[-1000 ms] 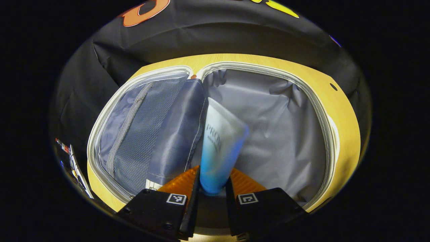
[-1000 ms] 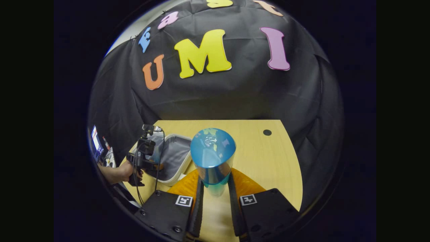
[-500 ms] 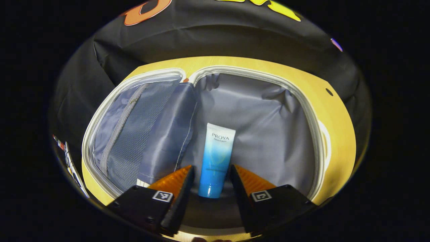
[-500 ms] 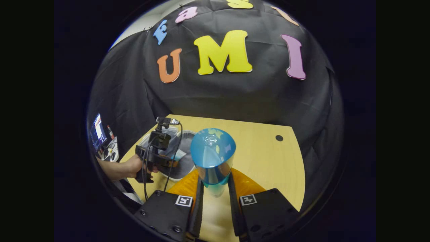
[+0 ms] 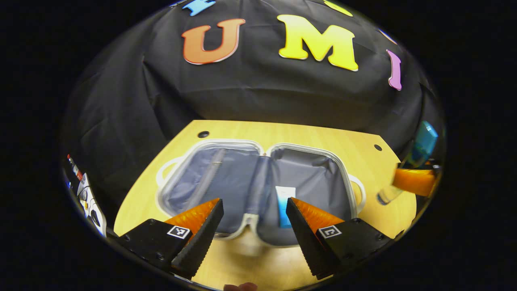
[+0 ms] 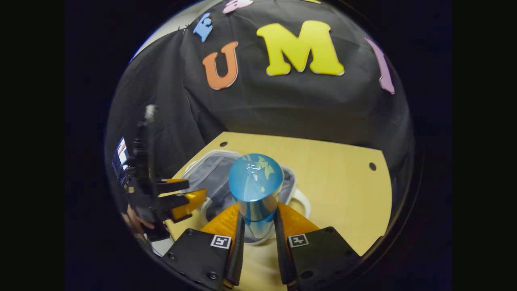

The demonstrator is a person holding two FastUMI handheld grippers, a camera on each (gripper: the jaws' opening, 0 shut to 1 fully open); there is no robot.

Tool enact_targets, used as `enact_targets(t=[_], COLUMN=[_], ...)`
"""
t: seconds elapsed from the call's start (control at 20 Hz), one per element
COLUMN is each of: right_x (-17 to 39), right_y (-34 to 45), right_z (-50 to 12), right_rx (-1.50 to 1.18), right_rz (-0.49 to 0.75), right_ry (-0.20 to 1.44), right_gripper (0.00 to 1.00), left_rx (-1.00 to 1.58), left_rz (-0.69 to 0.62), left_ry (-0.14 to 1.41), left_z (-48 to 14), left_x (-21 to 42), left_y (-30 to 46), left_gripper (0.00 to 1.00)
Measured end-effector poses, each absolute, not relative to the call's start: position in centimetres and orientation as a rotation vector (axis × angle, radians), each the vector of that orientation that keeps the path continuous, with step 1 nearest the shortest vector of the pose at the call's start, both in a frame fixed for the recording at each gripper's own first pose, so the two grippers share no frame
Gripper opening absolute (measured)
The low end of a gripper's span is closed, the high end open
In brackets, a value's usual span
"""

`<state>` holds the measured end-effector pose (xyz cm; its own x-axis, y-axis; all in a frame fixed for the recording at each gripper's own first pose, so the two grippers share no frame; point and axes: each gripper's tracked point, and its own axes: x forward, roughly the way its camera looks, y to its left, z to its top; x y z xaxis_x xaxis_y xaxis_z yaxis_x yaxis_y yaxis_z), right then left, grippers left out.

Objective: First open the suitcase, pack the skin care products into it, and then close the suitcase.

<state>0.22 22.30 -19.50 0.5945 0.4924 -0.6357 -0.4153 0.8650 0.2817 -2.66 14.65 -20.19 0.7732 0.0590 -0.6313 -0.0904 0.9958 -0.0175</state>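
While the left gripper (image 5: 254, 210) hangs spread and empty above the open suitcase (image 5: 258, 163) (a tube (image 5: 284, 202) lies in its right half), the right gripper (image 6: 258, 226) clamps a blue-capped bottle (image 6: 255, 188) over the table (image 6: 343, 190).

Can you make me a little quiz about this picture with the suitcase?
1. True or false: the suitcase on the table is lying open.
2. What is the right gripper holding? A) a sponge B) a bottle C) a spoon
3. Fill in: the tube lies in the suitcase's ______ half, as seen in the left gripper view.

Key
1. True. Both lined halves show.
2. B. Both fingers press on the bottle with the blue cap.
3. Right. The left gripper is open, with nothing between its fingers.
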Motion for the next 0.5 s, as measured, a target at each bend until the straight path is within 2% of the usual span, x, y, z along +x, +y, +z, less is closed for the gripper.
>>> enact_targets(t=[0.2, 0.5], right_x=[0.9, 1.1], right_y=[27.1, 27.4], right_z=[-26.0, -32.9], right_rx=[0.132, 0.141], right_rz=[0.51, 0.391], right_ry=[0.907, 1.09], right_gripper=[0.35, 0.35], left_rx=[-0.106, -0.196], left_rz=[0.134, 0.211], left_ry=[0.687, 0.729], left_z=[-20.1, -22.1], left_x=[-6.5, -9.7], left_y=[18.8, 24.0], left_gripper=[0.99, 0.99])
